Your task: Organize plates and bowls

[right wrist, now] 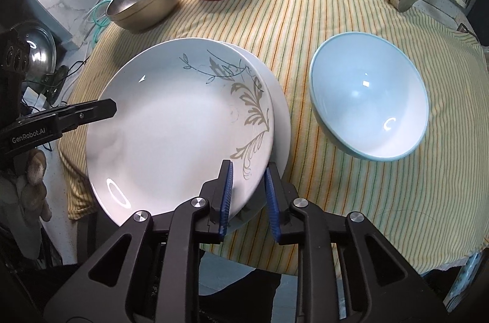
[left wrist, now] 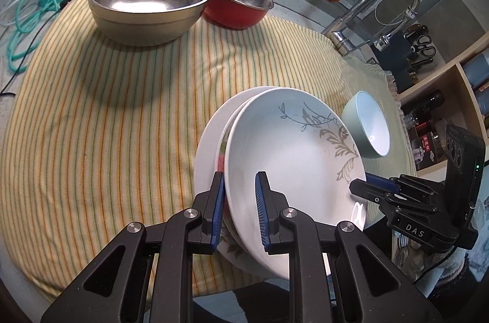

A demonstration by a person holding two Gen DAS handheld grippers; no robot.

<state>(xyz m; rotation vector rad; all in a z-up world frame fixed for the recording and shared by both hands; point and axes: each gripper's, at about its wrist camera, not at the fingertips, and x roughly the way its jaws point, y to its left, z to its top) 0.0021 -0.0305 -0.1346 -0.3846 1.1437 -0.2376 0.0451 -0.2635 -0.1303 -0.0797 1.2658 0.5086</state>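
Between my left gripper's (left wrist: 240, 200) blue pads sits the near rim of the patterned plate (left wrist: 290, 154). The jaws are nearly closed and pinching it, one pad on the inner face and one beneath. I cannot tell whether the lower plate (left wrist: 207, 145) is caught in the same pinch.

My right gripper (right wrist: 249, 194) straddles the same plate's rim at about 5 o'clock in its own view. Its jaws stand a little apart, with a visible gap on the outer side, so I judge it is not bearing any load.

The patterned plate is tilted and lies offset on the lower plate, and both are at the near edge of the striped cloth (left wrist: 107, 124). The light blue bowl (right wrist: 366, 96) leans just beside them at 3 o'clock from the plates in the right view. The steel bowl (left wrist: 149, 5) and red bowl (left wrist: 241, 8) touch each other well away at 11 to 12 o'clock.

My worry is the one-sided hold. With glazed ceramic gripped at a single rim point, the plate could pivot or slip through the pads, and it might clatter onto the lower plate or slide off the table's near edge. If it swings toward 3 o'clock, it could knock the leaning blue bowl. If both rims are pinched, lifting would drag the lower plate too.
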